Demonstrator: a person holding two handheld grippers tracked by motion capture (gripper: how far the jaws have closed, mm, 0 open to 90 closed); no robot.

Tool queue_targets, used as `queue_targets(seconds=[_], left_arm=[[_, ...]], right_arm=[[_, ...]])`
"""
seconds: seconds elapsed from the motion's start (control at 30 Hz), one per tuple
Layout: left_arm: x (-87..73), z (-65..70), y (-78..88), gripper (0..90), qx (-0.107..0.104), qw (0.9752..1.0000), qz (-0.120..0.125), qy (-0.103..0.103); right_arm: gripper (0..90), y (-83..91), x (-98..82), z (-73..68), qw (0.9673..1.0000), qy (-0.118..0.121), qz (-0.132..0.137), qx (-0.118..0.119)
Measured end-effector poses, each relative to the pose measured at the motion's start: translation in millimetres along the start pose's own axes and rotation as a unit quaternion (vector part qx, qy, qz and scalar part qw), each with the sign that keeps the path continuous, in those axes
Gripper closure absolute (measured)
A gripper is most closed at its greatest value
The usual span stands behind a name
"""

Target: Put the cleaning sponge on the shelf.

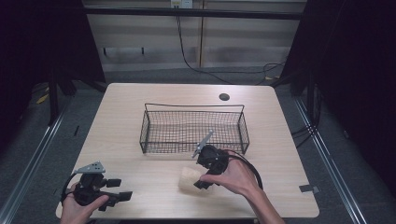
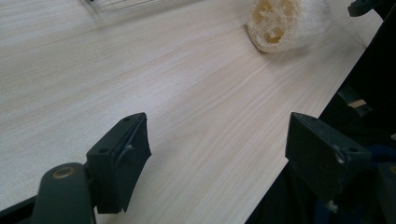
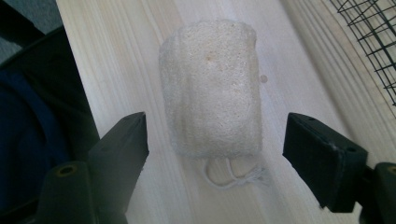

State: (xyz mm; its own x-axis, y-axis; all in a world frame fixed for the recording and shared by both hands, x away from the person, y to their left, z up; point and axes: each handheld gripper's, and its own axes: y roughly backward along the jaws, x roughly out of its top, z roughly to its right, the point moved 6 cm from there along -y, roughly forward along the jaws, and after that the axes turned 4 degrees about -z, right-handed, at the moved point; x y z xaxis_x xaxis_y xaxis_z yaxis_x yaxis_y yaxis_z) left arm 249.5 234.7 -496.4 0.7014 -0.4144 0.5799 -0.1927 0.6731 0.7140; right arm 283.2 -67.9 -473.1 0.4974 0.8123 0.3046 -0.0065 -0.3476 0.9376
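Note:
A cream loofah sponge lies on the wooden table near its front edge, a thin string loop at its near end. My right gripper is open just behind it, one jaw on each side of the loofah's near end, touching nothing. In the left gripper view the loofah shows its holed end, far off at the top right. My left gripper is open over bare table at the front left corner, holding nothing.
A black wire basket stands in the middle of the table, just beyond the right hand. A round cable hole lies behind it. The table's front edge runs close under both grippers.

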Motion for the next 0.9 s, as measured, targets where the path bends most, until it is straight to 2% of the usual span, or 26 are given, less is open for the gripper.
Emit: queue_targets(seconds=[0.03,0.1,0.13,0.17,0.2,0.27,0.33,0.4,0.67,0.9], left_arm=[[0.0,0.0,0.0,21.6,0.0,1.0,0.0,0.0],[-0.1,0.1,0.2,21.6,0.001,1.0,0.0,0.0],[-0.3,0.0,0.3,21.6,0.0,1.0,-0.001,-0.001],[-0.3,-0.1,0.4,21.6,0.001,1.0,-0.001,-0.001],[-0.4,-0.2,0.4,21.6,0.002,1.0,-0.002,-0.001],[-0.5,0.2,0.0,21.6,0.0,1.0,-0.003,-0.001],[-0.4,0.2,0.1,21.6,0.0,1.0,-0.003,-0.002],[-0.2,-0.2,0.4,21.6,0.001,1.0,-0.001,0.0],[-0.5,-0.1,0.1,21.6,-0.001,1.0,-0.003,0.001],[-0.5,-0.5,-0.1,21.6,0.001,1.0,-0.002,0.002]], right_arm=[[22.0,-1.1,1.9,0.8,0.9999,0.012,-0.01,-0.003],[21.8,-2.2,4.2,-0.3,0.9997,0.012,-0.023,-0.004],[21.1,-3.1,5.8,0.7,0.9995,0.02,-0.025,-0.005],[20.6,-4.0,7.4,-0.3,0.9995,0.014,-0.029,-0.002],[20.6,-5.3,8.3,0.5,0.9992,0.023,-0.033,0.0],[20.7,-8.4,10.3,0.0,0.9989,0.019,-0.043,0.002],[20.2,-11.5,12.0,2.6,0.9984,0.029,-0.049,0.005],[17.9,-12.0,13.9,4.3,0.9986,0.021,-0.048,0.01],[19.3,-22.6,16.0,13.0,0.9962,0.02,-0.082,0.023],[18.1,-30.1,19.1,18.2,0.9953,0.018,-0.088,0.037]])
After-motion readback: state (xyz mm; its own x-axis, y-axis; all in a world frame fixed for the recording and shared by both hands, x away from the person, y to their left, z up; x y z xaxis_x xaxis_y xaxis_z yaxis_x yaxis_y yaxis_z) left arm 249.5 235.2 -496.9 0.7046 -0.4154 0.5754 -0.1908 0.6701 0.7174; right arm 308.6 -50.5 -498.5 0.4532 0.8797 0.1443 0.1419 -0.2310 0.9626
